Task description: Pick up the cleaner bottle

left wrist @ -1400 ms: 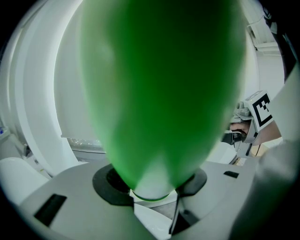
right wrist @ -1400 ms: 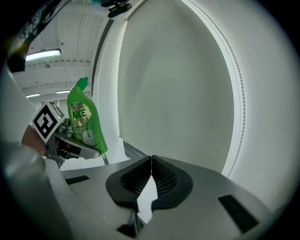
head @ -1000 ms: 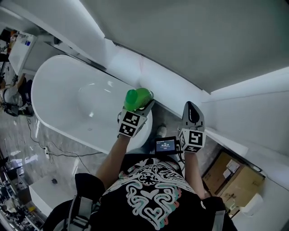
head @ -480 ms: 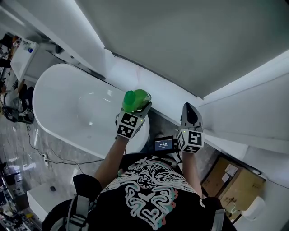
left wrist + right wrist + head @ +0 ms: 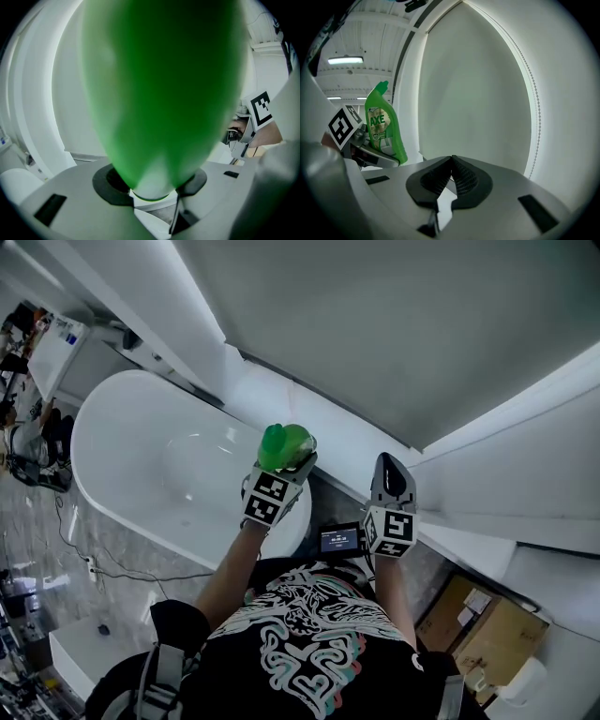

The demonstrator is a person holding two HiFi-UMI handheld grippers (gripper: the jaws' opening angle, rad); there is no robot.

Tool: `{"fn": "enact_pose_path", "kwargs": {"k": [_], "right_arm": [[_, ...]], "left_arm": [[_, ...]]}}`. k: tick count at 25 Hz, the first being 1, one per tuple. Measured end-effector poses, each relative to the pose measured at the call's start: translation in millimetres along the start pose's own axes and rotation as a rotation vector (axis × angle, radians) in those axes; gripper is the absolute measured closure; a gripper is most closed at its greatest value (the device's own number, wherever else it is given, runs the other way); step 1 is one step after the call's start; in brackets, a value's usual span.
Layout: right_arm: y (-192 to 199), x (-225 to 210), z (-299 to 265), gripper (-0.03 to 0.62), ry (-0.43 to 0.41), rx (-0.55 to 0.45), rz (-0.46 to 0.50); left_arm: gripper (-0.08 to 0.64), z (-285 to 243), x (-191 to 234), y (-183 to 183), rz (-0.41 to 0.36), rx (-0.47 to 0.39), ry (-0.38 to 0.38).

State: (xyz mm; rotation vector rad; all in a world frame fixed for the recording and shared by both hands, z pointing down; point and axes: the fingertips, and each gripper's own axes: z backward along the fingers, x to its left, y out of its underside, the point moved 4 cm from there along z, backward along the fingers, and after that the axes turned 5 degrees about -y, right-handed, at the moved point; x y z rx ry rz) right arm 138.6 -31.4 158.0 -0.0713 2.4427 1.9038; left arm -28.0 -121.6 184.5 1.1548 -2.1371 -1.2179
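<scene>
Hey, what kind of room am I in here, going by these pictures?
Most likely a bathroom, perhaps a showroom or mock-up one. An oval white bathtub stands by the wall, and the left gripper grips a green cleaner bottle. The cardboard boxes nearby hint at a display or test setup.

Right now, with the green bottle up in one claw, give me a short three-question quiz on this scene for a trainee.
1. True or false: the right claw is shut with nothing between its jaws.
2. What does the left claw grip? A) a white sponge B) the green cleaner bottle C) a scrub brush
3. In the head view, which white fixture lies beneath the left claw?
Key: 1 true; 2 B; 3 the bathtub.
</scene>
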Motion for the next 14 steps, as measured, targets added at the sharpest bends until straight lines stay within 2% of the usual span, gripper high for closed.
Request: {"fn": "enact_pose_path", "kwargs": {"k": [14], "right_arm": [[0.1, 16.2, 0.3, 0.566, -0.002, 0.016, 0.022]], "left_arm": [[0.348, 14.5, 13.0, 8.8, 0.018, 0.002, -0.016]]}}
